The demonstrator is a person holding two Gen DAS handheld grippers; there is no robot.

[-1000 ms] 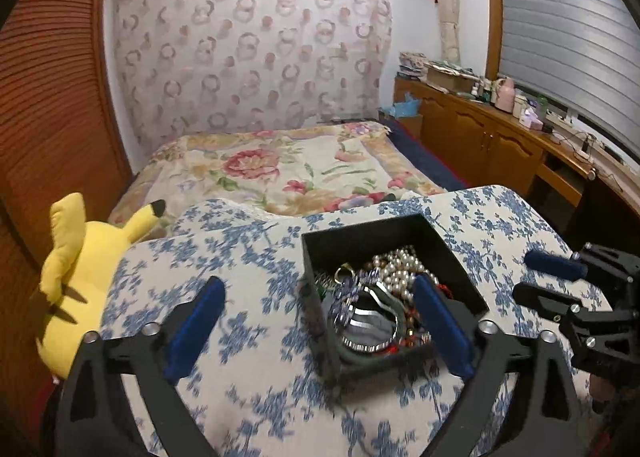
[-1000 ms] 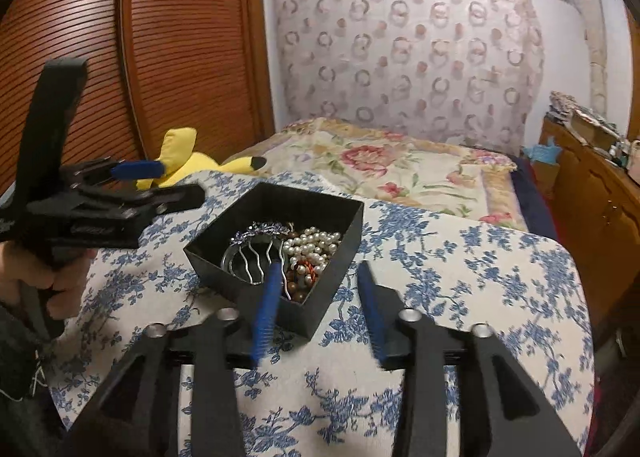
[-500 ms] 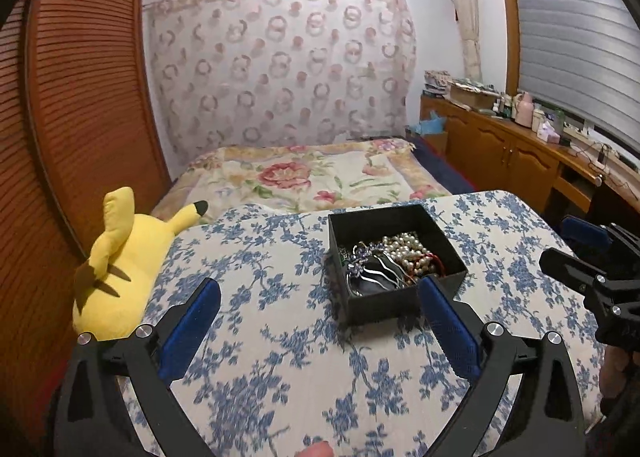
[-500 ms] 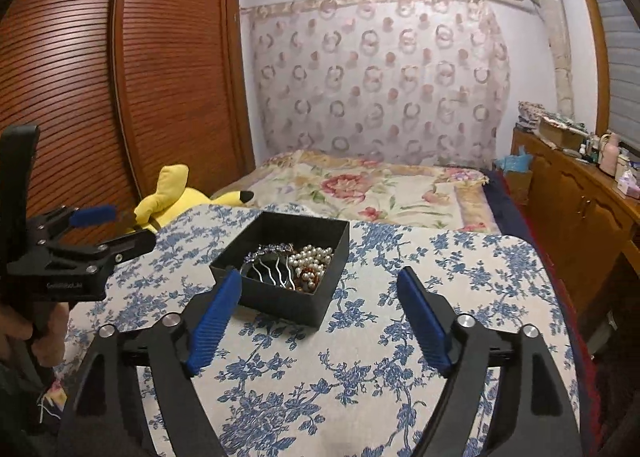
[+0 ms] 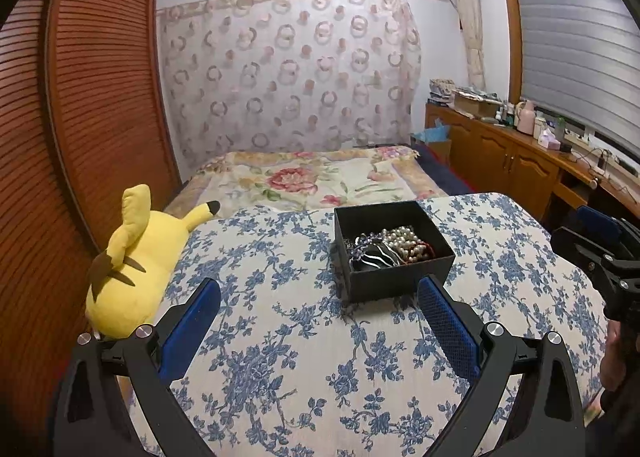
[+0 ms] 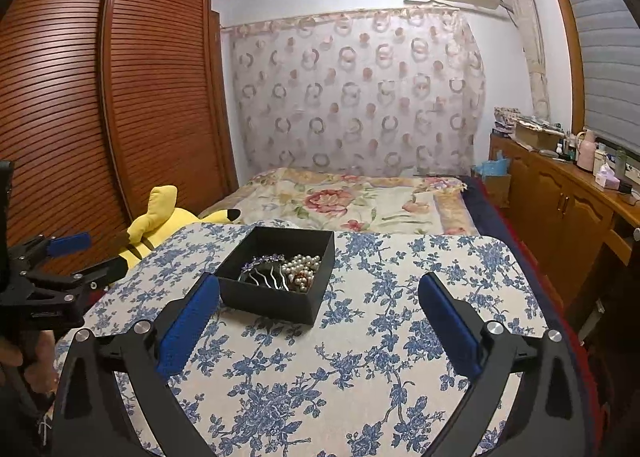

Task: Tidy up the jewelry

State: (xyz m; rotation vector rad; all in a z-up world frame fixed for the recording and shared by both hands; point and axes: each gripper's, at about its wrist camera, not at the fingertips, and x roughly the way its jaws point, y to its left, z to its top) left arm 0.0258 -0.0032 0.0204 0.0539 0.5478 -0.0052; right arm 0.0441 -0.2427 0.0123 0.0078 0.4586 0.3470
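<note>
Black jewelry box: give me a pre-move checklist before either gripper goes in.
1. Black jewelry box upright on the floral cloth, top open: ok.
2. Hair comb and pearl strand visible inside: ok.
3. Left gripper wide, nothing between pads: ok.
4. Right gripper jaws opening, nothing between them: ok.
5. Pearls free of the comb: cannot tell.
6. Plush toy clear of the box: ok.

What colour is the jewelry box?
Black box; clearest in the right wrist view.
</note>
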